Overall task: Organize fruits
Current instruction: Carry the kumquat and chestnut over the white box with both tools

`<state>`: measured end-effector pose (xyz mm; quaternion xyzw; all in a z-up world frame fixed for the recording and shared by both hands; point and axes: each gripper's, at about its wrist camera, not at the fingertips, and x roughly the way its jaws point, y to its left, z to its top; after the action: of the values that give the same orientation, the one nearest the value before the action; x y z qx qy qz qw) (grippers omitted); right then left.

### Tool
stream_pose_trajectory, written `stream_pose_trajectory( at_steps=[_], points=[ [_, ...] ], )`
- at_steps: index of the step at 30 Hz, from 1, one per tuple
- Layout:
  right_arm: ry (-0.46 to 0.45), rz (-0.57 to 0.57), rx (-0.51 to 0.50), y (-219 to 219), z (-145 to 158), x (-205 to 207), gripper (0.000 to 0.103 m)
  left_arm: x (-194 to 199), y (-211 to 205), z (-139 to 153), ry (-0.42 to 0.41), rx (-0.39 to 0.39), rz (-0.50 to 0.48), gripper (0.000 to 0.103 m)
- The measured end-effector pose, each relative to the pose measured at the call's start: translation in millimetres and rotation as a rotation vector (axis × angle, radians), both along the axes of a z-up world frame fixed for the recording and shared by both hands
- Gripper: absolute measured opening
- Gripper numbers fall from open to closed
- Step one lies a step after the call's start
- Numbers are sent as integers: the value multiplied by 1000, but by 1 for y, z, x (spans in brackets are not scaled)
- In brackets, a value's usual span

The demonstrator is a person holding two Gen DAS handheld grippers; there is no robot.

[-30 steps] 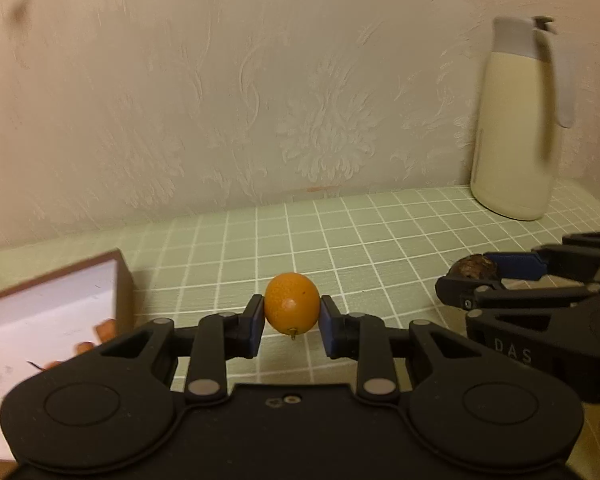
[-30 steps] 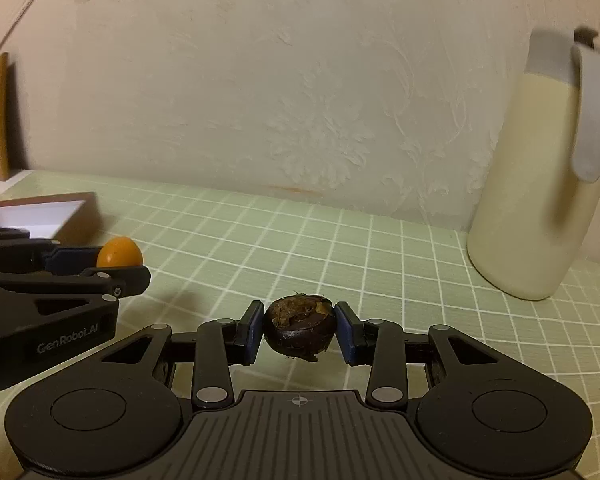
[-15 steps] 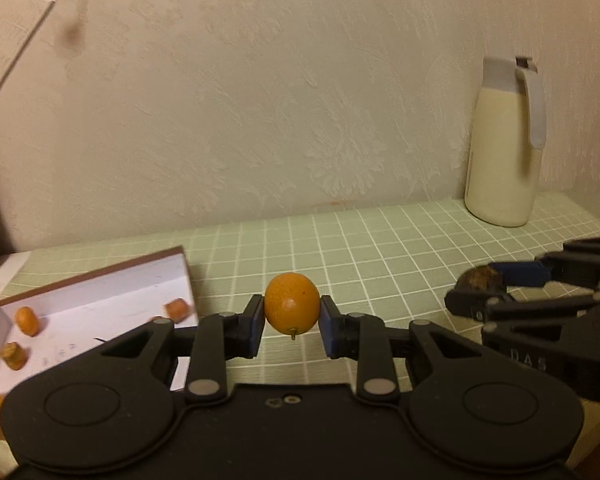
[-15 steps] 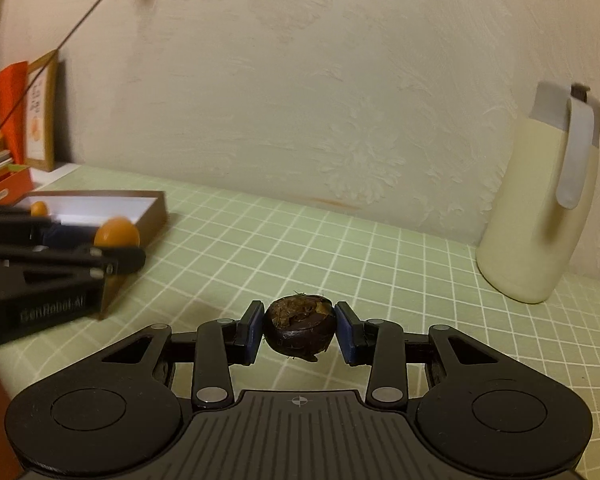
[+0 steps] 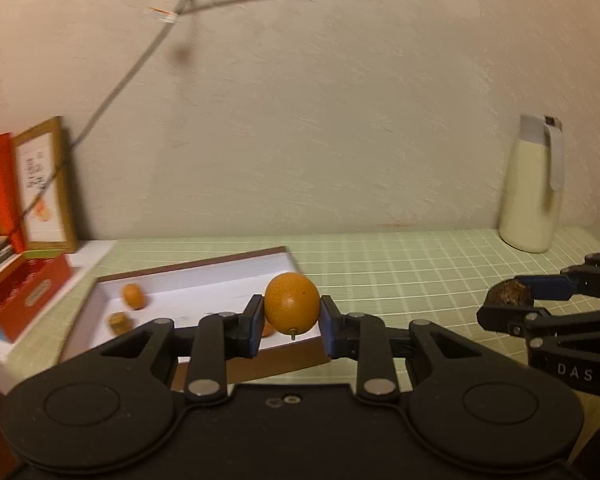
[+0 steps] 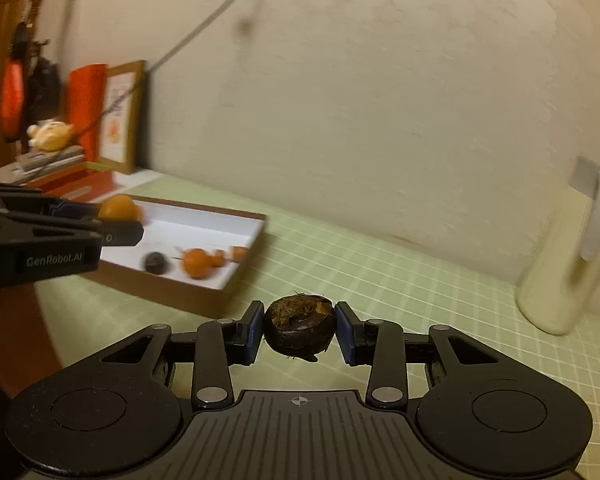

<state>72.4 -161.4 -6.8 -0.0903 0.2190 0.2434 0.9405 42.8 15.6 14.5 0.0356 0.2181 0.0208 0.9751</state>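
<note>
Carrying step: left claw [image 5: 292, 326] clamps a small orange kumquat [image 5: 291, 307], right claw [image 6: 299, 330] a dark brown chestnut-like fruit [image 6: 300, 328]; next, release both into the shallow white brown-sided box [image 6: 204, 220].

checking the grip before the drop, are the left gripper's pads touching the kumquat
Touching. The left wrist view shows both blue pads of the left gripper pressed against the kumquat, with no gap.

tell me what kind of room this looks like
Likely a home room: a table under a green checked cloth against a wallpapered wall, with a cream thermos jug and a framed picture.
</note>
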Motion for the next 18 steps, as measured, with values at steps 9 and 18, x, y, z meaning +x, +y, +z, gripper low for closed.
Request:
stream_pose_trajectory(
  at_steps=[9,18],
  points=[
    [-39,121,11,51,17,-23,39,-26,48,15,-42,-35,126,19],
    [-102,216,29,98,41,-12,39,-21,81,30,-91,-54,205,19]
  ],
)
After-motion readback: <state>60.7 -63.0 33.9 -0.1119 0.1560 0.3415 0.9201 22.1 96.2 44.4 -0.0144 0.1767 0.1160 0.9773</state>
